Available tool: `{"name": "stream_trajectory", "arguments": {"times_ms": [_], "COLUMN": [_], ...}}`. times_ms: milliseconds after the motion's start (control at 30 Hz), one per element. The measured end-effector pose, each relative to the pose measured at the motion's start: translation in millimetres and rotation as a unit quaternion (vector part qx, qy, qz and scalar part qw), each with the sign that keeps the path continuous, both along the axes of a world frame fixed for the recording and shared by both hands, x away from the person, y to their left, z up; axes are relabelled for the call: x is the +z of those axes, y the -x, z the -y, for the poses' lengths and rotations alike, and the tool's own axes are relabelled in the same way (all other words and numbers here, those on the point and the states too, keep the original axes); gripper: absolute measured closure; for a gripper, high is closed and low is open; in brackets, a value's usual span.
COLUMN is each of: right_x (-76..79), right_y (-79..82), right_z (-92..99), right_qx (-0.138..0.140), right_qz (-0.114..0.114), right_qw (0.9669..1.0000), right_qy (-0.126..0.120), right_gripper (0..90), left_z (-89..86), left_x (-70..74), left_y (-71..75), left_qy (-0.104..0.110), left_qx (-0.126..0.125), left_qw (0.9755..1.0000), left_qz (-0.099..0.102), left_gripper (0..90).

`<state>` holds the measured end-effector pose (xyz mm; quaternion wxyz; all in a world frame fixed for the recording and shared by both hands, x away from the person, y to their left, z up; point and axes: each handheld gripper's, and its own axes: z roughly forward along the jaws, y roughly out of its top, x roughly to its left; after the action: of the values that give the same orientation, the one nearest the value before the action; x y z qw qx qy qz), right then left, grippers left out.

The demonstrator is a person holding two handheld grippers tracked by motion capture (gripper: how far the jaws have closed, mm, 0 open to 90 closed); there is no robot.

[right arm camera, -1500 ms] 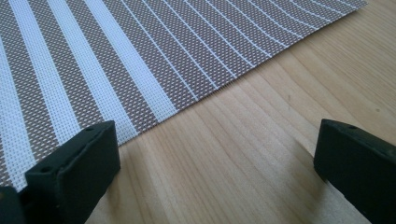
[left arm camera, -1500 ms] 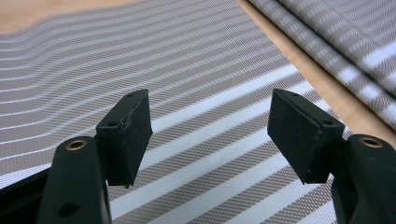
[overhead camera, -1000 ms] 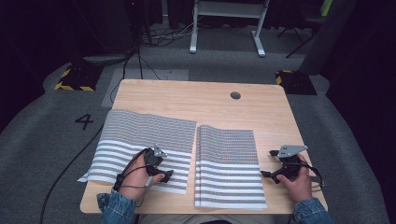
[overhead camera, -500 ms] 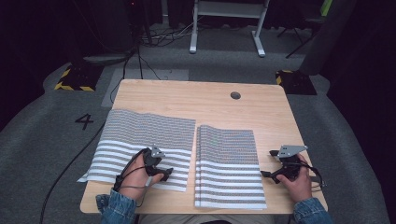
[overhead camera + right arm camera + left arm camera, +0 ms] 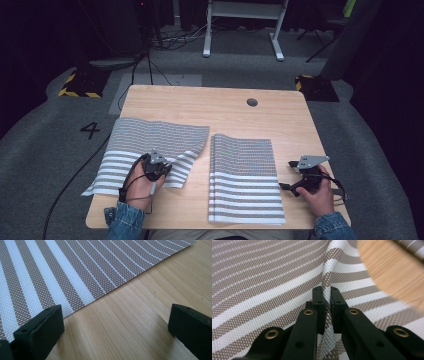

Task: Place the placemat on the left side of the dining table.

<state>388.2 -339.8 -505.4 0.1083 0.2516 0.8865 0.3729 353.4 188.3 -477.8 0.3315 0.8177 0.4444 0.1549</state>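
Left gripper pinches edge of spread striped mat

Two striped woven placemats on the wooden table (image 5: 235, 107). The spread placemat (image 5: 150, 145) lies flat at the person's left; its near right edge is lifted into a narrow ridge. The folded placemat (image 5: 242, 175) sits just beside it to the right, the two apart by a thin strip of bare wood.

Left gripper (image 5: 161, 169) — its jaws have just been closing, and in the left gripper view the left gripper (image 5: 326, 300) has the pads clamped tight on that raised fold of weave, the mat standing up between them. Right gripper (image 5: 292, 175) rests on bare table just beside the folded placemat's right edge; in the right gripper view its jaws stand wide apart with nothing between them, only wood and the mat's border ahead.

Handling, as a judgement: the mat looks like open plastic mesh — light, flexible, springy rather than limp, so it should hold a curve and may try to flatten back. The surface seems slick enough to slide on wood. Best held at an edge or corner, with the pinch well onto the weave.

No containers on the table; a small round cable hole (image 5: 252, 102) at the far side holds nothing
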Motion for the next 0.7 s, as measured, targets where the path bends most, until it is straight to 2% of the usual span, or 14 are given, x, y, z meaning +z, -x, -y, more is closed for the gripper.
{"name": "stream_trajectory", "arguments": {"times_ms": [133, 167, 200, 233, 333, 367, 400, 500, 567, 633, 667, 700], "right_x": [0.0, 0.0, 0.0, 0.0, 0.0, 0.0, 0.0, 0.0, 0.0, 0.0, 0.0, 0.0], "right_y": [0.0, 0.0, 0.0, 0.0, 0.0, 0.0, -0.1, 0.0, 0.0, 0.0, 0.0, 0.0], "right_z": [0.0, 0.0, 0.0, 0.0, 0.1, 0.1, 0.1, 0.0, 0.0, 0.0, 0.0, 0.0], "right_qx": [0.0, 0.0, 0.0, 0.0, 0.0, 0.0, 0.001, 0.0, 0.0, 0.0, 0.0, 0.0], "right_qz": [0.0, 0.0, 0.0, 0.0, 0.0, 0.0, 0.0, 0.0, 0.0, 0.0, 0.0, 0.0], "right_qw": [1.0, 1.0, 1.0, 1.0, 1.0, 1.0, 1.0, 1.0, 1.0, 1.0, 1.0, 1.0], "right_qy": [0.0, 0.0, 0.0, 0.0, 0.0, 0.0, 0.0, 0.0, 0.0, 0.0, 0.0, 0.0], "right_gripper": [0.4, 0.4, 0.4, 0.5, 0.5, 0.5, 0.4, 0.4, 0.4, 0.4, 0.4, 0.4], "left_z": [-7.2, -7.8, -7.8, -7.3, -1.9, -1.9, 3.2, 9.3, 14.5, 19.9, 19.9, 25.2], "left_x": [17.1, 20.3, 20.3, 26.8, 37.1, 37.1, 44.5, 54.6, 58.7, 61.0, 61.0, 62.4], "left_y": [6.0, 7.7, 7.7, 11.6, 17.9, 17.9, 23.0, 31.4, 37.8, 43.4, 43.4, 48.9], "left_qy": [0.034, 0.045, 0.045, 0.054, 0.066, 0.066, 0.079, 0.085, 0.09, 0.085, 0.085, 0.081], "left_qx": [-0.005, -0.01, -0.01, -0.018, -0.044, -0.044, -0.062, -0.092, -0.112, -0.134, -0.134, -0.154], "left_qw": [0.9985, 0.9977, 0.9977, 0.9963, 0.9937, 0.9937, 0.9912, 0.9877, 0.9857, 0.9836, 0.9836, 0.9815], "left_qz": [0.043, 0.049, 0.049, 0.063, 0.079, 0.079, 0.087, 0.094, 0.089, 0.086, 0.086, 0.08], "left_gripper": [87.2, 87.3, 87.3, 87.4, 87.5, 87.5, 87.5, 87.5, 87.4, 87.3, 87.3, 87.3]}}
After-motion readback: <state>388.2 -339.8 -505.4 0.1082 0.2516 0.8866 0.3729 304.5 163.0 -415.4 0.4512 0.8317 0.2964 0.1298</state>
